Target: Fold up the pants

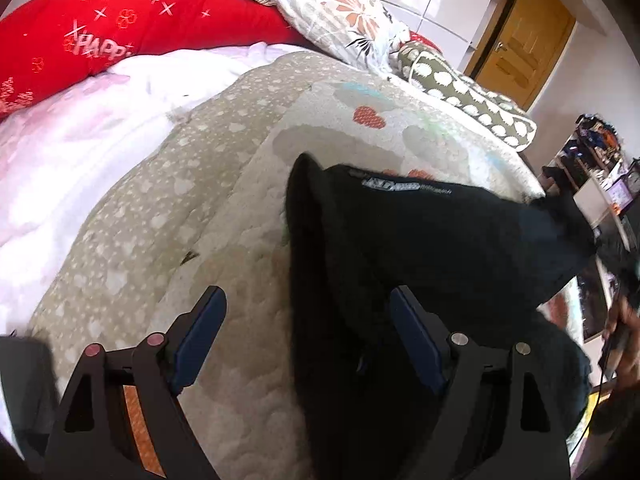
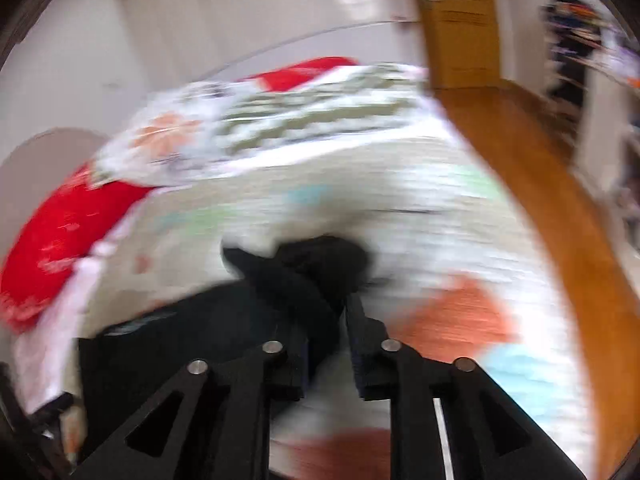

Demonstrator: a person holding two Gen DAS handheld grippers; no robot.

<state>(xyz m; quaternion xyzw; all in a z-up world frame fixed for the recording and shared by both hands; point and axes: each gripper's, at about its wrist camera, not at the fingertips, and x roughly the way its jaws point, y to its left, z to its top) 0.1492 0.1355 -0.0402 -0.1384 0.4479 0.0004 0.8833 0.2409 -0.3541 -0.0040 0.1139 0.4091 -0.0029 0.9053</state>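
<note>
Black pants [image 1: 440,240] with a white logo lie on a patterned quilt [image 1: 200,200]. My left gripper [image 1: 308,320] hangs open just above them. Its right finger is over the dark cloth and its left finger over bare quilt, with the pants' left edge running between them. The pants' far right corner is pulled up to a point. The right wrist view is blurred. In it a bunched fold of the pants [image 2: 320,264] fills the narrow gap of my right gripper [image 2: 326,320], which looks shut on it, above the quilt [image 2: 440,240].
A red pillow [image 1: 120,32], a floral pillow [image 1: 340,12] and a green spotted bolster [image 1: 472,96] line the far side of the bed. White bedding [image 1: 80,152] lies at the left. A wooden door [image 1: 524,48], a cluttered shelf [image 1: 592,160] and wooden floor [image 2: 540,160] are at the right.
</note>
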